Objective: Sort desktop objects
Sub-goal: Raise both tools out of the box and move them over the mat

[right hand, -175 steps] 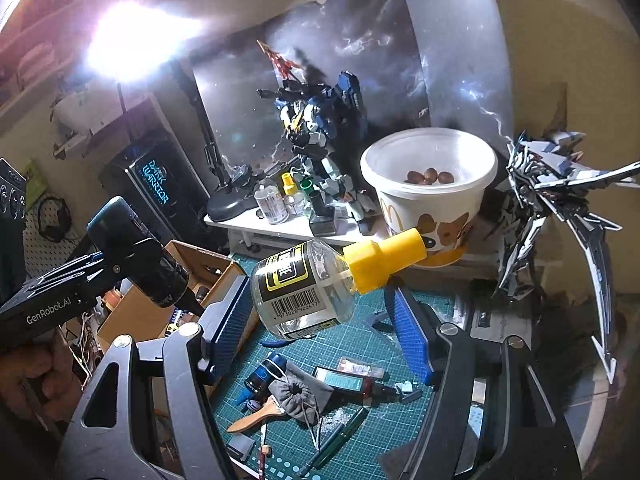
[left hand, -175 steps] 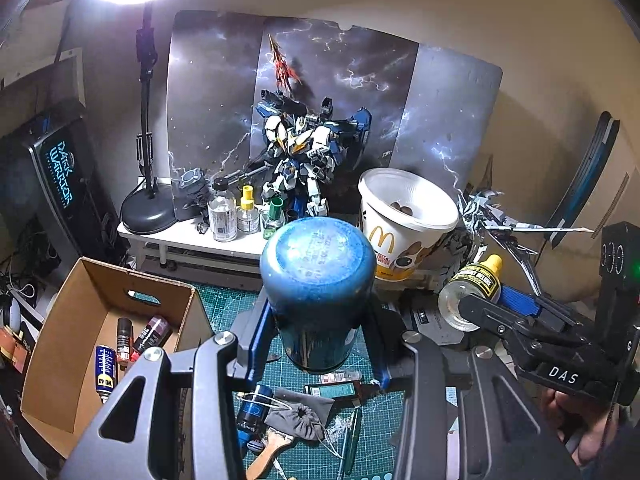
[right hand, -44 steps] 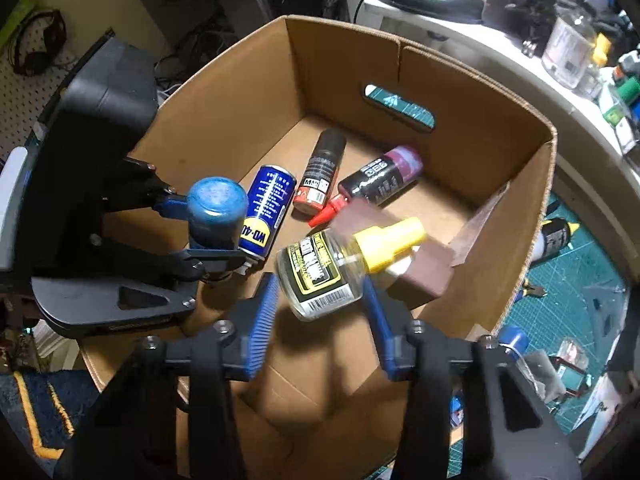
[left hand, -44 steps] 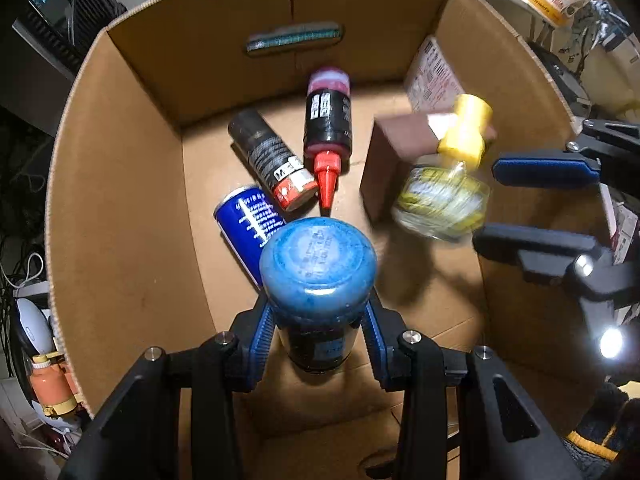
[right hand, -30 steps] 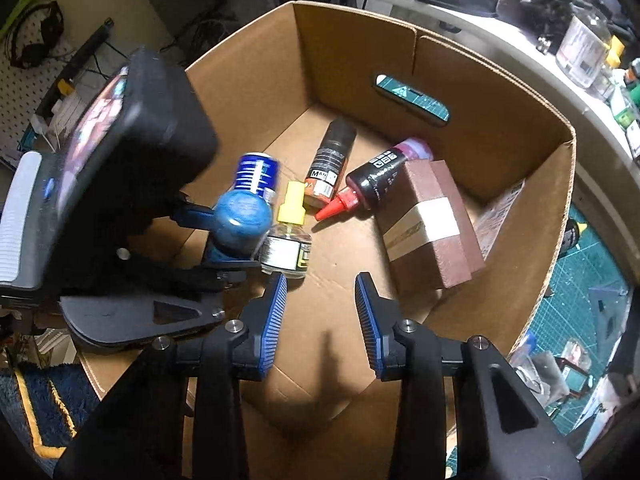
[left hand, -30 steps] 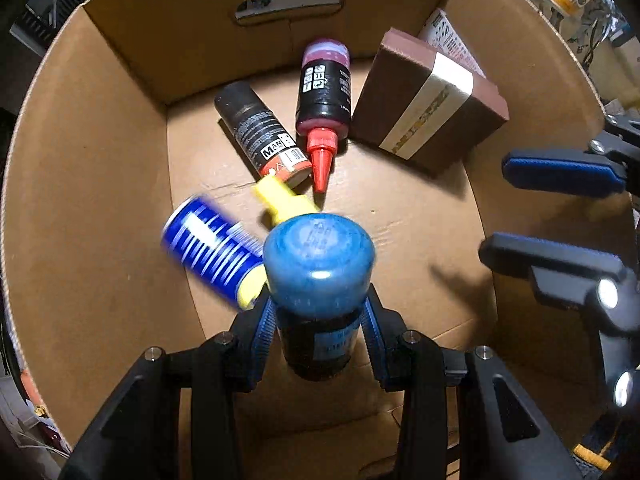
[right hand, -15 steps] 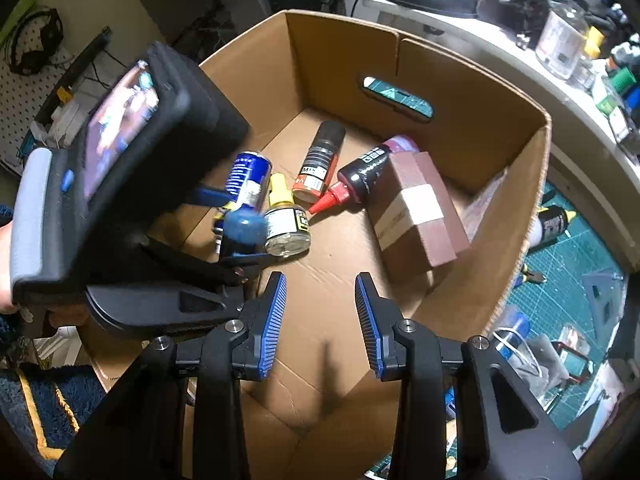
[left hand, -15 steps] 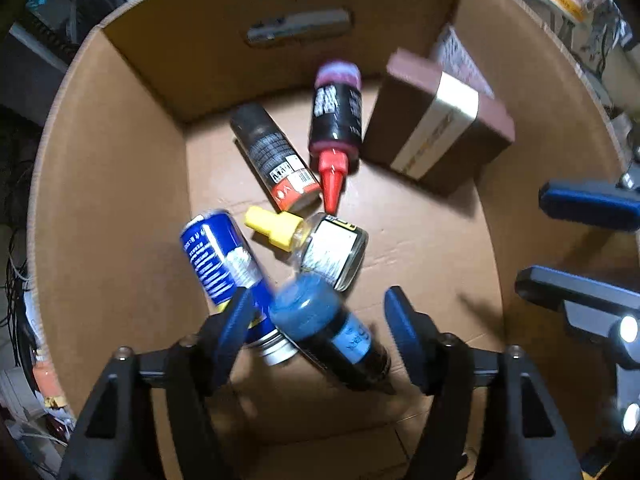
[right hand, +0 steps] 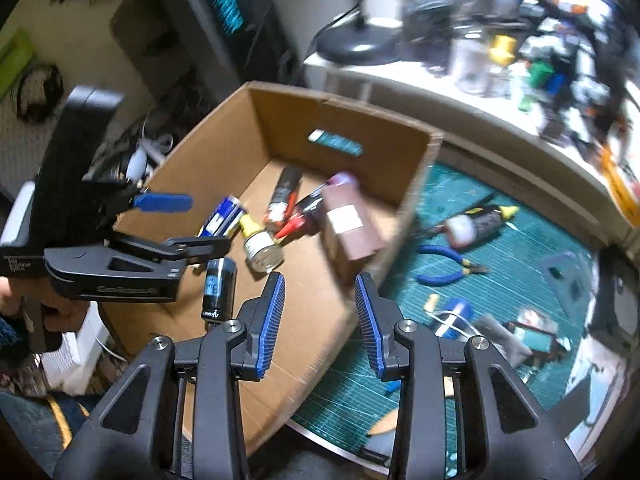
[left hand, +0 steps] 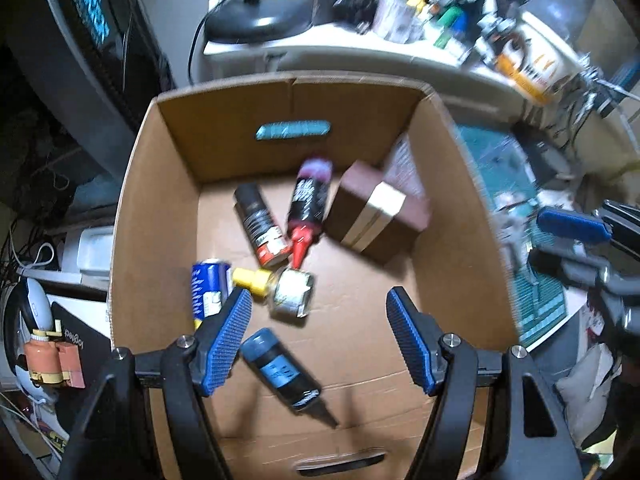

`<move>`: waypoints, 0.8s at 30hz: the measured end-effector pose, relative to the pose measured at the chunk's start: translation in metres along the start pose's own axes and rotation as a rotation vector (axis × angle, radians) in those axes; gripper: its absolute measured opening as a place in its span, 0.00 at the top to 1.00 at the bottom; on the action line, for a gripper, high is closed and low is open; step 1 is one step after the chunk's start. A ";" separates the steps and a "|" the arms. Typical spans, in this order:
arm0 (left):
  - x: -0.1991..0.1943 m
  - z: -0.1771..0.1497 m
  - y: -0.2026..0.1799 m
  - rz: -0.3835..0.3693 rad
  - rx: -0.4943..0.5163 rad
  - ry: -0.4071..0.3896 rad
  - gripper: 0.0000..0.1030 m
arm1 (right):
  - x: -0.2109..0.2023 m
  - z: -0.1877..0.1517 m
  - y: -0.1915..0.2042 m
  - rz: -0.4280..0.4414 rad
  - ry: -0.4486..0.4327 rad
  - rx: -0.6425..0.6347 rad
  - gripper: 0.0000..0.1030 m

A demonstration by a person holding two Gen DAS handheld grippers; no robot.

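Observation:
A cardboard box (left hand: 160, 208) (right hand: 412, 168) holds the sorted items. The blue-capped black bottle (left hand: 280, 372) (right hand: 218, 288) lies on the box floor near the front. The yellow-capped glass bottle (left hand: 280, 292) (right hand: 262, 250) lies beside a blue spray can (left hand: 208, 288) (right hand: 224, 212). A black can (left hand: 260, 224), a red-tipped black bottle (left hand: 308, 208) and a brown box (left hand: 376, 212) (right hand: 348, 224) lie further back. My left gripper (left hand: 320, 336) (right hand: 188, 224) is open and empty above the box. My right gripper (right hand: 320, 320) (left hand: 568, 240) is open and empty over the box's right edge.
A green cutting mat (right hand: 500, 280) right of the box carries blue pliers (right hand: 444, 264), a black bottle with a yellow tip (right hand: 480, 222) and other small items. A white shelf (left hand: 360, 48) behind holds a lamp base (left hand: 256, 20), bottles and a model robot.
The blue-capped bottle has dropped from my left gripper onto the box floor. Both grippers have risen and pulled back; the right one has swung toward the mat.

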State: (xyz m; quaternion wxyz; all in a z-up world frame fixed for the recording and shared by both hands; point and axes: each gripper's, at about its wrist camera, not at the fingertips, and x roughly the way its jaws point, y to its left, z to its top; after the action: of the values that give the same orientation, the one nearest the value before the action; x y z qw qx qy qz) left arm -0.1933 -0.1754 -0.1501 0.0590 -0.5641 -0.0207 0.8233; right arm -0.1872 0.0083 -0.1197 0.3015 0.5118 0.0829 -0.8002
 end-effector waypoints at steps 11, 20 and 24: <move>-0.031 0.007 -0.055 -0.038 -0.014 -0.071 0.31 | -0.077 -0.036 -0.125 -0.155 -0.111 0.205 0.46; -0.037 0.009 -0.130 -0.077 -0.025 -0.129 0.31 | -0.108 -0.087 -0.226 -0.175 -0.128 0.302 0.31; -0.038 0.005 -0.167 -0.097 -0.035 -0.163 0.21 | -0.111 -0.108 -0.257 -0.165 -0.127 0.313 0.06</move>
State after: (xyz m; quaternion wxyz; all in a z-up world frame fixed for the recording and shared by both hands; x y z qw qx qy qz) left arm -0.1720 -0.0141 -0.0965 0.0869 -0.4946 -0.0671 0.8622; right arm -0.2173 0.3069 -0.1178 0.1559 0.4926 -0.0202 -0.8559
